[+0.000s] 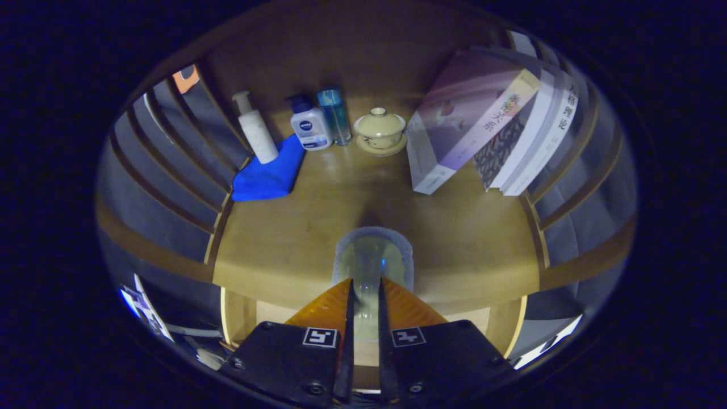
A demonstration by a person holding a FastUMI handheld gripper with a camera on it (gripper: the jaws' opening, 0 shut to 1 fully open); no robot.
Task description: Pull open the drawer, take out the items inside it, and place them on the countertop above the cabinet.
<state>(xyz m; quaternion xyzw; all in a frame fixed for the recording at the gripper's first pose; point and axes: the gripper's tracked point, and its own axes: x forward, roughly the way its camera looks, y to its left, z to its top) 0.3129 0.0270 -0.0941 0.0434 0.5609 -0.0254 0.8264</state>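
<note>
Translucent cup (372,258) clamped between gripper (366,292) fingers above countertop (284,238); lower it level, release only once seated

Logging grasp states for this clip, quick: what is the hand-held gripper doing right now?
Hand-held gripper: closed on a clear glass cup, both fingers pressing it, held over the countertop.

The gripper (366,289) has both fingers pressed on a clear pouch (372,255), held over the near edge of the wooden countertop (454,238). At the far side stand a white pump bottle (255,128), a second pump bottle (308,126), a blue bottle (335,115) and a lidded cup (380,130). A blue cloth (267,173) lies left. Books (488,122) lean at the right.
</note>
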